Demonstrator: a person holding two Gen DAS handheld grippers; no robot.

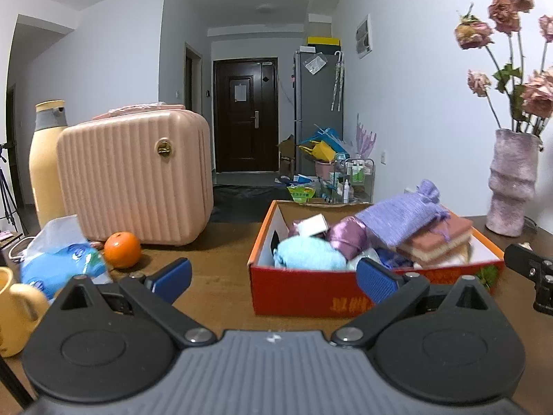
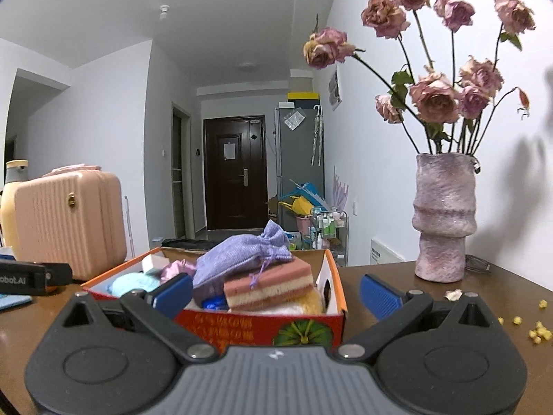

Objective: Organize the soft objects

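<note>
On the brown table, the soft things are piled in the red box (image 2: 242, 325), purple bag (image 2: 242, 259) on top. Both the left gripper (image 1: 273, 273) and right gripper (image 2: 274, 292) are spread wide and empty. The bag (maybe loosely balanced) should be pinched gently at its middle.

The left wrist view is being taken from low over the brown wooden tabletop (image 1: 221, 276), looking along the left gripper (image 1: 273, 276) toward the far edge and the dark hallway door (image 1: 246, 114). The right wrist view is being taken at a similar height, further right, looking along the right gripper (image 2: 274, 292) the same way. The open red-and-orange cardboard box (image 1: 345, 297) (image 2: 259, 328) is being framed close in both, as are the ribbed pink hard-shell case (image 1: 138, 176) (image 2: 69, 221) and the textured lilac ceramic vase (image 1: 511, 186) (image 2: 444, 218).
</note>
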